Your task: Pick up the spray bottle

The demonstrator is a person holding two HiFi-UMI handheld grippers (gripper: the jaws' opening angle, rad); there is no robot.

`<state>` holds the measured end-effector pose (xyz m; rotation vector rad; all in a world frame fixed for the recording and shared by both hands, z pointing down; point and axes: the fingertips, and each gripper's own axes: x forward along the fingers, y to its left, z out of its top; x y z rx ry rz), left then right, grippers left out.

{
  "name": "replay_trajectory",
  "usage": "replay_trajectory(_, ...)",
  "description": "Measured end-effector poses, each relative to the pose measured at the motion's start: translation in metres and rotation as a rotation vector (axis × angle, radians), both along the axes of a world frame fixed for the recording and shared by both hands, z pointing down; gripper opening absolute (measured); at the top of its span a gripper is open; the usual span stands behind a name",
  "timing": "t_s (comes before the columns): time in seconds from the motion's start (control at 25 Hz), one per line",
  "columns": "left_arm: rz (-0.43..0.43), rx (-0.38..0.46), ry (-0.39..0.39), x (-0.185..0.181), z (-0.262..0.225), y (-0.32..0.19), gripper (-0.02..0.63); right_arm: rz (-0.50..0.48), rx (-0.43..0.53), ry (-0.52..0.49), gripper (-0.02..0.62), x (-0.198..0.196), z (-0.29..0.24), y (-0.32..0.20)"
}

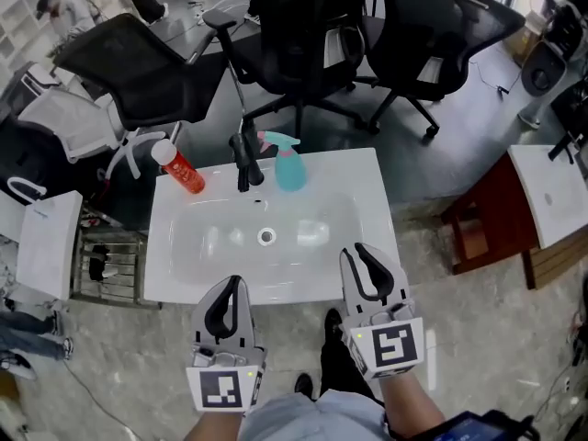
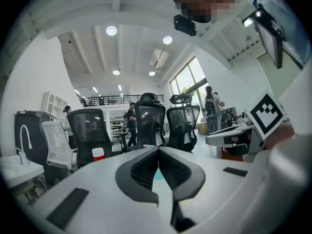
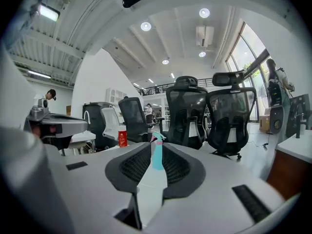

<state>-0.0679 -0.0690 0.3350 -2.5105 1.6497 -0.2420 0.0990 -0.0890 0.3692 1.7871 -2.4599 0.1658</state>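
I am at the very start of this job. I am holding both grippers low over the near edge of the white sink (image 1: 367,168), and I am not touching the spray bottle (image 1: 290,168) yet.

The bottle is standing up straight on the back rim of the sink, just to the right of the black tap (image 1: 244,159). A red can (image 1: 182,171) with a white cap is leaning on the back rim too, on the other side of the tap, well apart from the bottle.

The left gripper (image 1: 230,288) is showing its fingers pressed together at the tips, with nothing in between. The right gripper (image 1: 363,255) is showing its fingers a little bit apart, and they are empty. Through that thin gap I am seeing the bottle far ahead, lined up nicely.

I am thinking the right gripper is the one to use. Next it needs to spread its fingers much wider, go across the bowl of the sink to the back, and close around the fat part of the bottle.

The bottle is looking light blue-green, with a round body, a thin neck and a pale trigger top with a bit of pink. It is looking small and smooth, so I am guessing it may slip or tip if I bump it.
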Motion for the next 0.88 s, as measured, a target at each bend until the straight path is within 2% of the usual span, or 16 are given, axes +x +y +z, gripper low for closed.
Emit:
replay_trajectory(0.24, -0.055, 0.022, 0.0, 0.009, -0.02, -0.04, 0.018, -0.073, 0.01, 0.0, 0.086, 0.0, -0.013, -0.05)
replay_trajectory(0.56, -0.157, 0.106, 0.029, -0.002, -0.051, -0.055, 0.018, -0.155, 0.068, 0.025, 0.087, -0.006, -0.038, -0.088)
replay_trajectory(0.88, -0.234, 0.08, 0.07, -0.025, -0.046, -0.073, 0.018, -0.203, 0.067, 0.046, 0.089, -0.023, -0.033, -0.117)
